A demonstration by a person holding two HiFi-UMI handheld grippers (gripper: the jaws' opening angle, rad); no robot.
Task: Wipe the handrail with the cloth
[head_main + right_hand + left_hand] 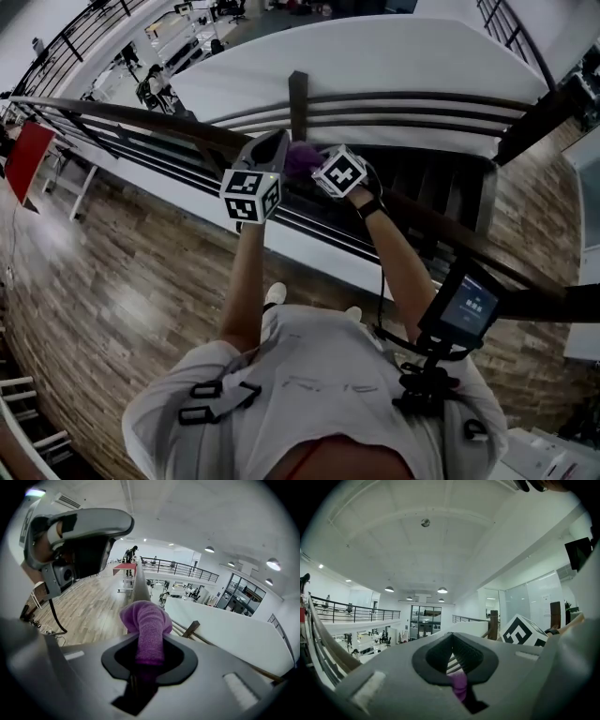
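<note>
A dark wooden handrail [141, 117] runs from upper left to lower right in the head view. A purple cloth [302, 157] lies on it between my two grippers. My right gripper [319, 167] is shut on the cloth [146, 620], which bulges out past the jaws over the handrail [139, 581]. My left gripper [277, 142] sits just left of the cloth, tilted upward. Its jaws meet at the tips, and a strip of the cloth [459, 682] shows through the slit below them. In the right gripper view the left gripper [123, 525] hangs at upper left, apart from the cloth.
A dark wooden post [298, 94] stands behind the rail, with thin rails and a stairwell beyond. Wood-plank floor [112, 281] lies on my side. A red table [26, 155] stands far left. A screen device [467, 305] juts out at my chest, right.
</note>
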